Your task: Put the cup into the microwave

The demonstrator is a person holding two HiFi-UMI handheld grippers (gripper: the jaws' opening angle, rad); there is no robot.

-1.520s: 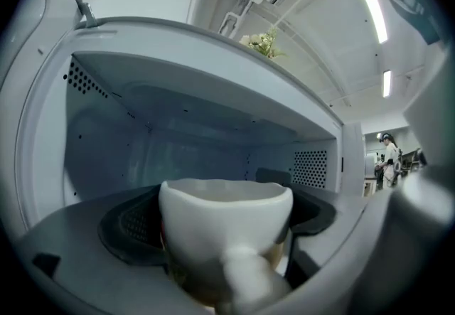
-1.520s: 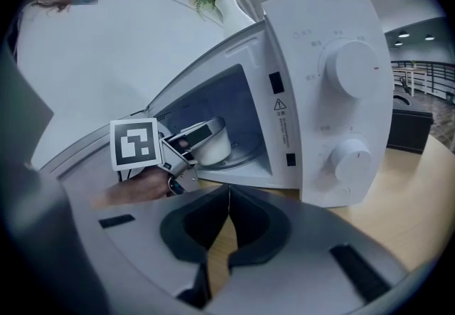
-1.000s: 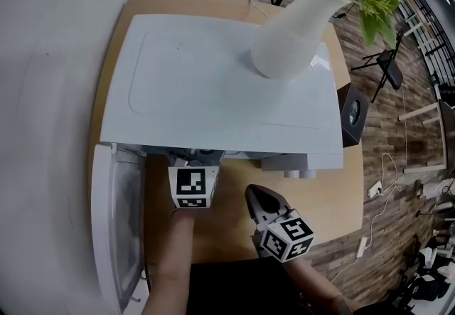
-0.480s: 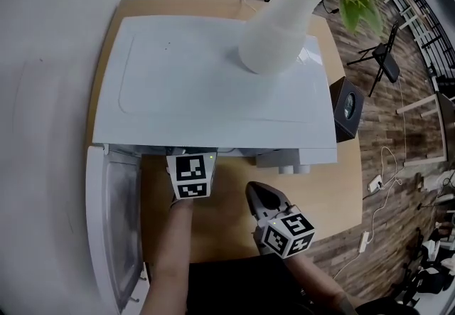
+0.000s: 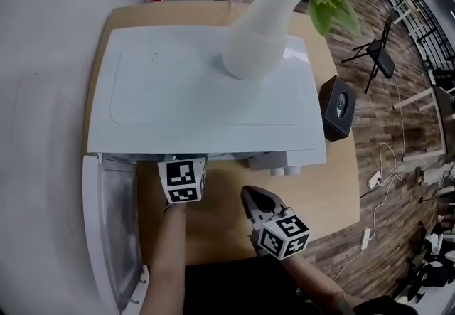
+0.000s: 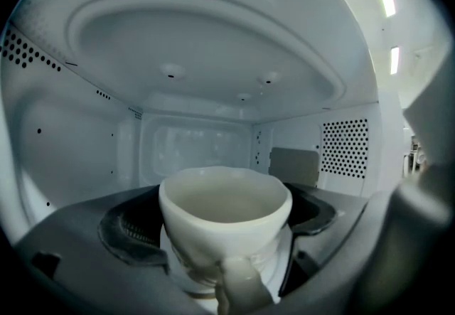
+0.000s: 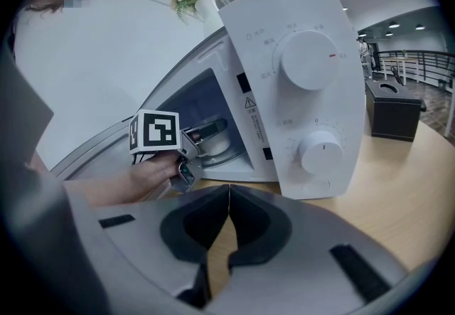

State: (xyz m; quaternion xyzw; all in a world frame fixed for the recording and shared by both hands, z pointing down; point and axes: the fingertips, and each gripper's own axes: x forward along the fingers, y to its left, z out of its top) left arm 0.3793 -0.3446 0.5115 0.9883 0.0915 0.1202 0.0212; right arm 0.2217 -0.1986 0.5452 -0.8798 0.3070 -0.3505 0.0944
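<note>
Left gripper view gives us one white cup (image 6: 225,217), upright with its mouth up and its axis vertical, its handle pointing straight back at the camera. It sits inside the microwave's cavity, above the floor of the oven; we cannot tell whether its base touches down. The left gripper (image 7: 206,137) has its two jaws closed against the cup's sides, holding it.

From the head view we count one microwave (image 5: 199,93), its door (image 5: 110,228) swung open to the left, one white vase (image 5: 256,40) of green plants standing on its top, and one small dark box (image 5: 337,107) on the wooden table (image 5: 320,193) just beside its right end. We see two grippers.

The right gripper (image 7: 229,235) hangs in front of the control panel with its jaws pressed together on nothing. Two white knobs face it, the upper knob (image 7: 307,59) above the lower knob (image 7: 320,152).
</note>
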